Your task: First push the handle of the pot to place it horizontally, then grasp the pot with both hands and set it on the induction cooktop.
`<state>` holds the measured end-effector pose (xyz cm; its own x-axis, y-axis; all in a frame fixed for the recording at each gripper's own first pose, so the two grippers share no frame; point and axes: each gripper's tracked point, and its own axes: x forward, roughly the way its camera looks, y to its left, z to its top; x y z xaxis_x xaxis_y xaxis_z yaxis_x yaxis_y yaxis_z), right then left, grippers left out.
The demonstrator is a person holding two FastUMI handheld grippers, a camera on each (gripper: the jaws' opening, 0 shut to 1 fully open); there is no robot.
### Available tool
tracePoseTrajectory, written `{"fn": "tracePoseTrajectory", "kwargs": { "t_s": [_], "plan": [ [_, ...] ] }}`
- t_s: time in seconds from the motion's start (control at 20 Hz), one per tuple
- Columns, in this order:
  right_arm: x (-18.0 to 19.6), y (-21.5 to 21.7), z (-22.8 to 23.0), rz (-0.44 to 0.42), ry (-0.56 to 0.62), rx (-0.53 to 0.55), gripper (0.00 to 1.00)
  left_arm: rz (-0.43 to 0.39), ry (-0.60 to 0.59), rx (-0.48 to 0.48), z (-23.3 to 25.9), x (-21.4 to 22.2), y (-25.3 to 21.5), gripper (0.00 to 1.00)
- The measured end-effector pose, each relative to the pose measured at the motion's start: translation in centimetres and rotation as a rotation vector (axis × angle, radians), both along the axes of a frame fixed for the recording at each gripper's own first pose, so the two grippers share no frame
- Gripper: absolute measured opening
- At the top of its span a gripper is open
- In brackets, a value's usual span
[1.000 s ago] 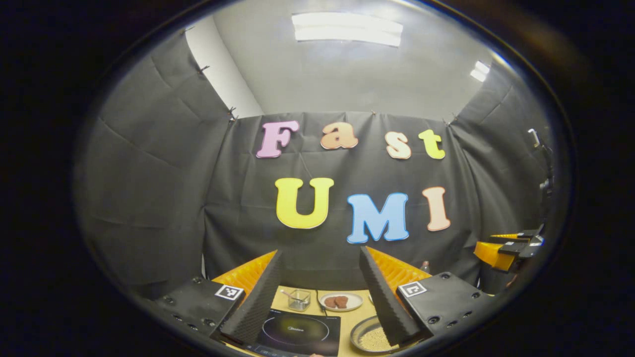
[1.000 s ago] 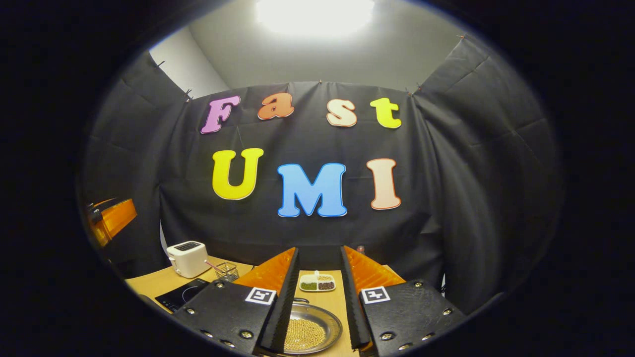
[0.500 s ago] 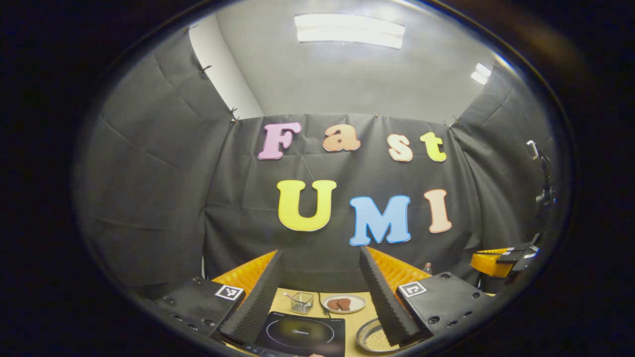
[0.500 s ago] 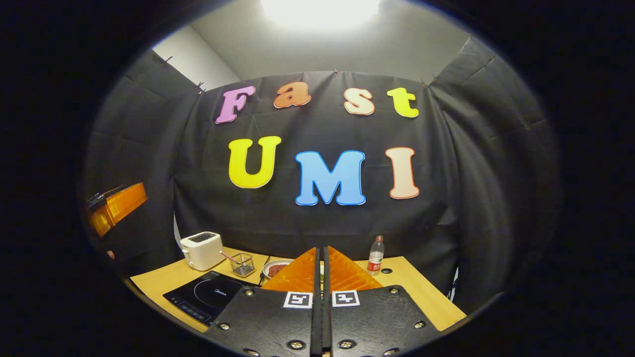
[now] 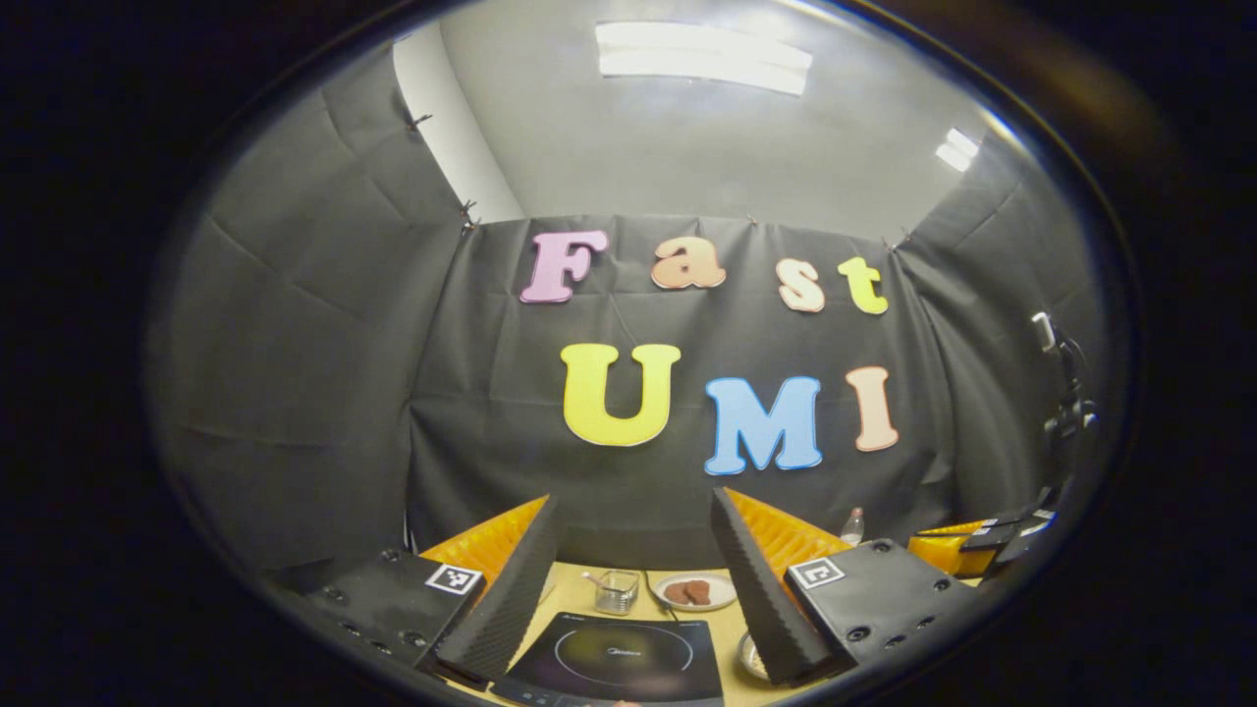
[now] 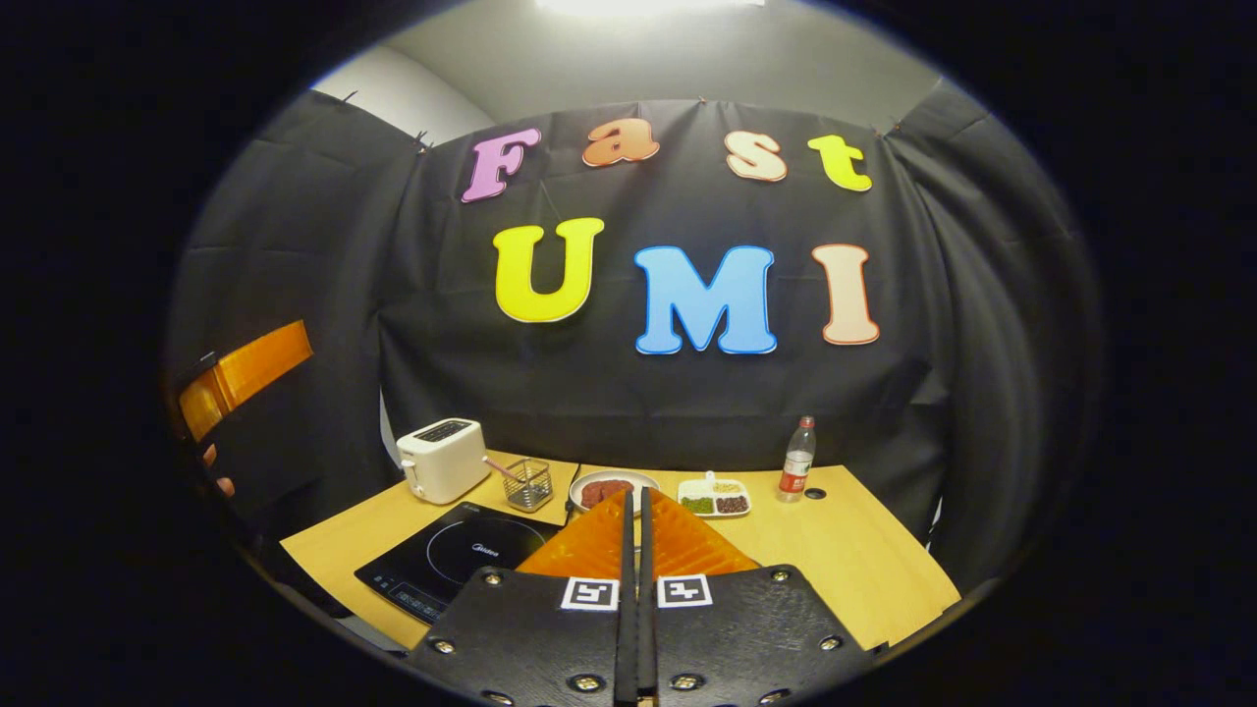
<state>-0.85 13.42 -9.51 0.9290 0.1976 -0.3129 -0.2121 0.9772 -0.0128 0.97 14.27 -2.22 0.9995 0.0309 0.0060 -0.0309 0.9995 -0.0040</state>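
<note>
Black cloth walls enclose the booth, under a grey ceiling with a strip light; a wooden table (image 5: 579, 597) stands below.

Left gripper view. Left gripper (image 5: 633, 589): fingers spread wide, nothing between them. Induction cooktop (image 5: 619, 658): black glass, white ring, near edge of the table between the fingers; its printed mark is too small to read. Pot (image 5: 749, 656): a sliver of metal rim just right of the cooktop, behind the right-hand finger; handle hidden, so its long axis and pointing cannot be told. Small clear container (image 5: 617, 591) and plate (image 5: 695, 591) with brown pieces: far side of the table. Right gripper (image 5: 972, 550): orange and black, at the right edge.

Right gripper view. Right gripper (image 6: 633, 550): fingers pressed together, holding nothing, held above the table (image 6: 864, 570). Cooktop (image 6: 462, 565): left, near side, apart from the fingers. Toaster (image 6: 442, 459), white: far left. Wire basket (image 6: 528, 483), plate (image 6: 601, 488), divided tray (image 6: 717, 498) and bottle (image 6: 797, 459) with a red label: far row, left to right. Left gripper (image 6: 245, 378) with a hand (image 6: 218, 471): left edge.
</note>
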Motion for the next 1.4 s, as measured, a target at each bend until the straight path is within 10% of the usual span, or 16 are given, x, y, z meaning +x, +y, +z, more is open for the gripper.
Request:
{"fn": "tracePoseTrajectory", "kwargs": {
  "t_s": [0.8, 1.4],
  "plan": [
    [-4.1, 4.8, -14.3, 0.324, 0.406, -0.036, 0.00, 0.119, 0.062, 0.031, -1.7, 0.3, 1.1, 0.93],
    [-6.9, 4.0, -22.9, 0.379, 0.690, -0.038, 0.00, 0.155, 0.084, 0.067, -2.3, 1.0, 0.4, 1.00]
  ]
}}
